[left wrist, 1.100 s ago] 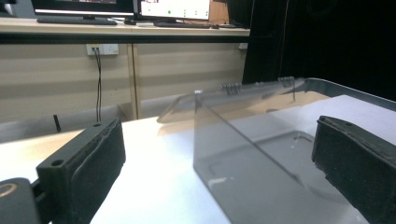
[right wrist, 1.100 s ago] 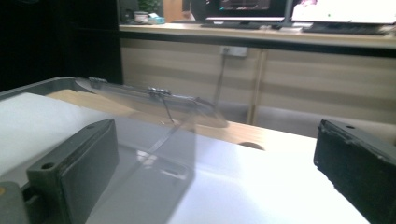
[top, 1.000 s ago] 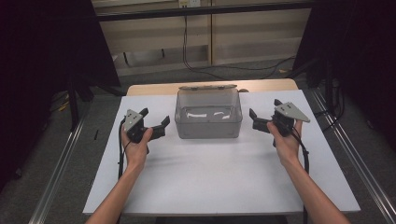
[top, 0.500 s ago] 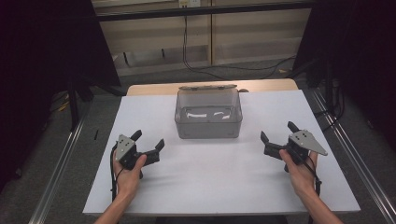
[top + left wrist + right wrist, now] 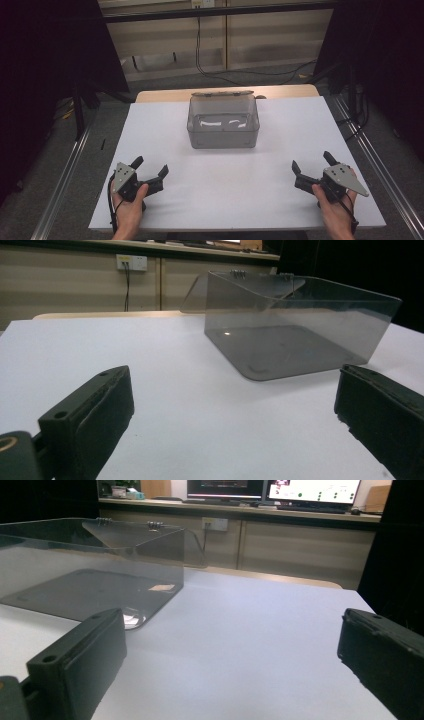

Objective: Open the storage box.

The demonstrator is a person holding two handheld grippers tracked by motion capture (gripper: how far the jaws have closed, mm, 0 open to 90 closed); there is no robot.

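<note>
near table (image 5: 225, 200) front edge, grippers apart

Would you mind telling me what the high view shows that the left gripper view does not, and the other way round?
The high view alone gives both hands with the left gripper and right gripper, jaws apart, near the table's front corners. The left gripper view alone gives a wall socket behind the table and the box's hinges up close. Both share the clear box, lid open at the back, and the white table top.
</note>
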